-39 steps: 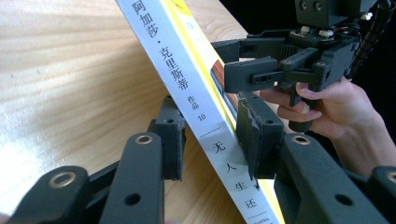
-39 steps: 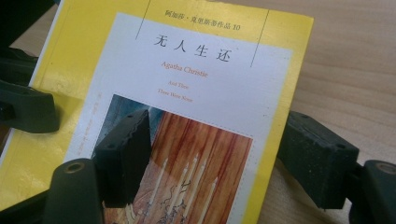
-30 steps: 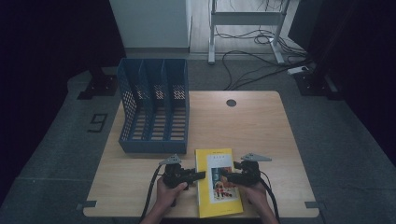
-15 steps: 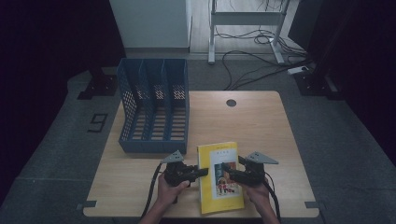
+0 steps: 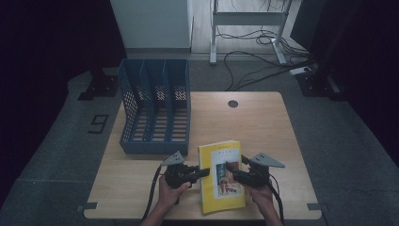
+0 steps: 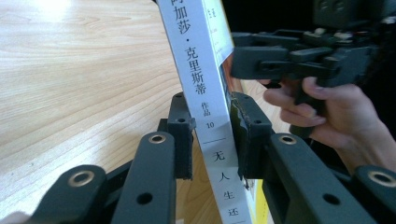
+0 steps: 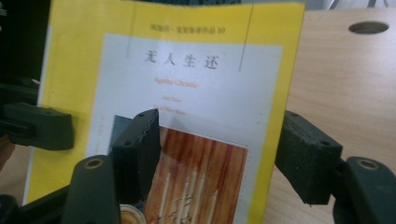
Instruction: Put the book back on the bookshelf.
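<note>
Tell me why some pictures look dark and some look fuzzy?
In the high view the room around the table is dim and nearly black at the sides, though the yellow book stands out. In the left gripper view bright glare whitens the wood at the top left, and the other hand-held gripper is blurred. In the right gripper view the book's cover is soft and its small print unreadable.

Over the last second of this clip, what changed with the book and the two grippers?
The left gripper has just been closing and now clamps the spine of the yellow book. The book's spine edge has come up off the table, so it tilts. The right gripper has been closing too; one jaw lies over the cover, the other beyond the book's edge, not pressing. The blue file rack stayed put.
</note>
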`<state>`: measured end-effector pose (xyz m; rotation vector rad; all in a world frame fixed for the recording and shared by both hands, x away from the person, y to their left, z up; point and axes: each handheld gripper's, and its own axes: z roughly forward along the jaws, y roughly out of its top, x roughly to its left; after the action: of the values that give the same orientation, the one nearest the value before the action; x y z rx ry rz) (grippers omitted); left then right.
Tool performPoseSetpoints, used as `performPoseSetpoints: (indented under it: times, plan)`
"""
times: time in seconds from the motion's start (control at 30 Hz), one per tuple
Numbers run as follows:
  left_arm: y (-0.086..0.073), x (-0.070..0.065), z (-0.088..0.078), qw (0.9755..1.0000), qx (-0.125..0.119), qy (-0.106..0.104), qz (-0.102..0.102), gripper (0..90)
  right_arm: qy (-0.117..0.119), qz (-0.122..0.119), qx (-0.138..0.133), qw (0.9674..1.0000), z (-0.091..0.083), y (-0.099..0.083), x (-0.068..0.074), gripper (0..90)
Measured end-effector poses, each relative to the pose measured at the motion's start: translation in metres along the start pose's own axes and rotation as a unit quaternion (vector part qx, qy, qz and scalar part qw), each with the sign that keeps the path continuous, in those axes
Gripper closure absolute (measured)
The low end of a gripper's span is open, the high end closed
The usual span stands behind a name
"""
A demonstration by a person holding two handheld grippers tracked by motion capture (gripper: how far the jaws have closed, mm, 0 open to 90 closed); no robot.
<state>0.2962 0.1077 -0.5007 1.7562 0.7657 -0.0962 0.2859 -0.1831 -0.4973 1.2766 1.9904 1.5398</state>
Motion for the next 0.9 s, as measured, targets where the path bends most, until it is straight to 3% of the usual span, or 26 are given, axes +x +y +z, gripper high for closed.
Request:
performPoseSetpoints:
  times: [0.17, 0.47, 0.77, 0.9]
  plan:
    - [-0.001, -0.001, 0.0, 1.0, 0.002, 0.001, 0.003, 71.5, 0.023, 0.024, 0.011, 0.9994, 0.004, -0.004, -0.007, 27.8]
    - [-0.002, -0.001, -0.001, 1.0, 0.0, -0.001, 0.004, 71.5, 0.054, 0.044, 0.027, 0.9972, 0.013, -0.008, -0.01, 19.3]
    - [-0.002, -0.002, -0.001, 1.0, 0.0, -0.001, 0.005, 71.5, 0.072, 0.06, 0.039, 0.9948, 0.017, -0.01, -0.014, 16.4]
    - [-0.002, -0.002, -0.002, 1.0, 0.001, -0.002, 0.007, 71.4, 0.068, 0.053, 0.038, 0.9956, 0.017, -0.009, -0.012, 16.8]
